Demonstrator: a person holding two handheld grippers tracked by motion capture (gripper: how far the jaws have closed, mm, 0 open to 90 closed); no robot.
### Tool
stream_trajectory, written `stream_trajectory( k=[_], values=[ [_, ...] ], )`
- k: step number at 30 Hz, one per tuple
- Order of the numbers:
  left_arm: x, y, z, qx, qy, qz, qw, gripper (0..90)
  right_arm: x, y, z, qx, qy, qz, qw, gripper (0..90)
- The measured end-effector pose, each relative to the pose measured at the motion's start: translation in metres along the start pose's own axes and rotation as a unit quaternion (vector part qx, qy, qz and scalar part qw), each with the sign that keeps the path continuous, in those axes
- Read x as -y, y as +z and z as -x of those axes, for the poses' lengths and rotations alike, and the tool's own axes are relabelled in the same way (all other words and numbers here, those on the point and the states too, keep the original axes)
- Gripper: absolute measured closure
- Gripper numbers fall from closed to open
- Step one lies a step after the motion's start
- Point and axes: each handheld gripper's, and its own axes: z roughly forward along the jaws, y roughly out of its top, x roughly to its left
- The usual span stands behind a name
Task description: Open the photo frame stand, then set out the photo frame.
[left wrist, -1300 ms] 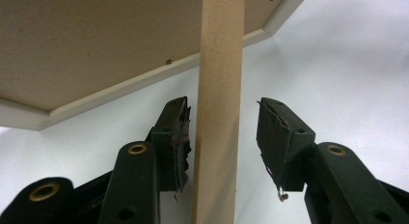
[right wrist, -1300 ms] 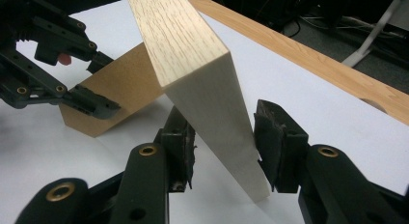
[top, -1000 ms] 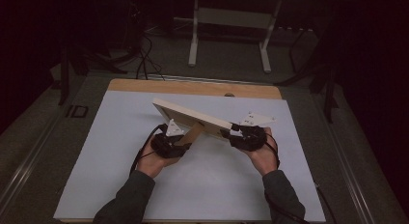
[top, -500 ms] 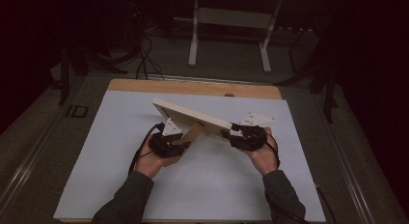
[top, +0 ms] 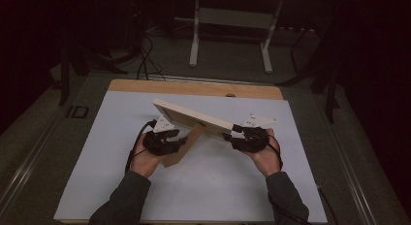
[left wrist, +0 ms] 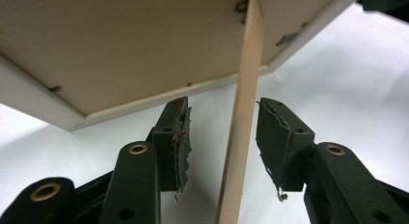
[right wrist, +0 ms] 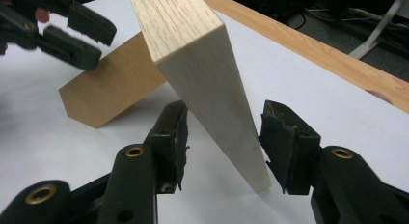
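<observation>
From above, a wooden picture frame (top: 194, 119) sits tilted over the white table (top: 97, 152), its brown easel leg (top: 186, 145) angled down to the surface. The left gripper (top: 167, 137) is at the leg beneath the frame's left end; the right gripper (top: 237, 135) is at the frame's right end. Against the picture a second ago, frame, leg and both hands sit where they did. No brand or label can be read on the frame; a marking on the floor left of the table looks like "ID".

In the left gripper view, the frame's backing board (left wrist: 144, 45) hangs overhead and the leg (left wrist: 241, 127) runs down between the jaws. The left gripper (left wrist: 223, 137) is spread, with a gap on both sides of the leg, so neither pad presses it.

In the right gripper view, the frame's pale edge (right wrist: 212, 103) stands between the jaws of the right gripper (right wrist: 223, 142), which have just been opening. The right pad sits right against the wood, the left pad stands clear, so nothing is pinched. The leg (right wrist: 111, 89) and the left gripper (right wrist: 82, 38) show farther off.
</observation>
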Motion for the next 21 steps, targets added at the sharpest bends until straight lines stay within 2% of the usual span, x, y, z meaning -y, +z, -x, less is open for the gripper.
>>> stream_trajectory(
  k=[4, 13, 19, 21],
  values=[
    [0.0, -0.004, -0.004, 0.003, -0.008, 0.012, 0.9999, 56.9, 0.001, 0.0, 0.0, 0.0, -0.002, -0.002, 1.0, 50.0],
    [0.0, -0.014, -0.014, -0.011, -0.019, 0.027, 0.9994, 56.2, 0.007, -0.001, 0.001, 0.0, -0.004, -0.013, 0.9999, 49.8],
    [0.0, -0.022, -0.026, -0.023, -0.045, 0.035, 0.9981, 56.0, 0.011, -0.005, 0.006, 0.002, -0.003, -0.017, 0.9998, 49.8],
    [0.0, -0.024, -0.029, -0.02, -0.053, 0.037, 0.9977, 57.1, 0.012, -0.006, 0.007, 0.003, -0.003, -0.019, 0.9998, 49.8]
  ],
)
